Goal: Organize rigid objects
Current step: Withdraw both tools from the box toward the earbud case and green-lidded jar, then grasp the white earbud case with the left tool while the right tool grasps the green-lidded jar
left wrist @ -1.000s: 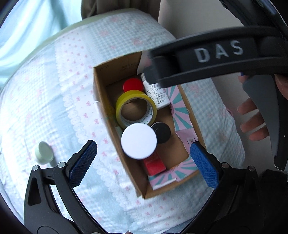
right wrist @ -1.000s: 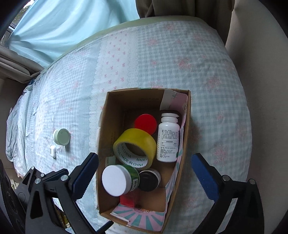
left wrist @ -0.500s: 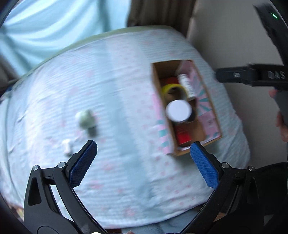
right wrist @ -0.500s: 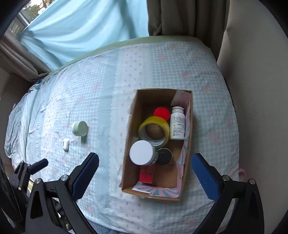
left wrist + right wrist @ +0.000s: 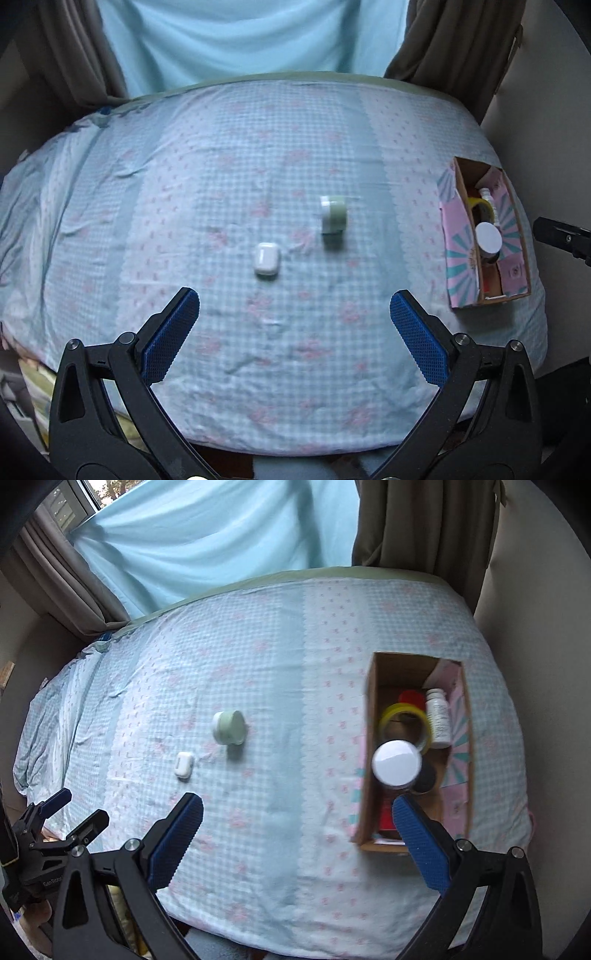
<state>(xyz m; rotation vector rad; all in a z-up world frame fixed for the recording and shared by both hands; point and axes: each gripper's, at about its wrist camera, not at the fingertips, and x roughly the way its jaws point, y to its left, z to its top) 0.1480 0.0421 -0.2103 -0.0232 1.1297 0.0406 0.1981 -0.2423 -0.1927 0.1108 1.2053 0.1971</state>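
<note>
A white earbud case (image 5: pixel 266 261) and a pale green jar (image 5: pixel 333 215) lie on the bed, ahead of my open, empty left gripper (image 5: pixel 291 325). They also show in the right wrist view, the case (image 5: pixel 184 765) and the jar (image 5: pixel 229 727). A cardboard box (image 5: pixel 371 716) at the right holds a yellow tape roll (image 5: pixel 406 720), a white bottle (image 5: pixel 438 718), a red-capped item (image 5: pixel 412 698) and a white-lidded jar (image 5: pixel 397 763). My right gripper (image 5: pixel 295 830) is open and empty, near the box's left front corner. The box also shows in the left wrist view (image 5: pixel 458 240).
The bed has a light blue checked sheet (image 5: pixel 221 166). Blue and brown curtains (image 5: pixel 221 535) hang behind it. A wall (image 5: pixel 535 590) runs along the right side. The left gripper's body (image 5: pixel 48 834) shows at the lower left of the right wrist view.
Both grippers have pulled back and up from the box. The left one has swung left and now faces the case and green jar. The box looks smaller and farther right.
</note>
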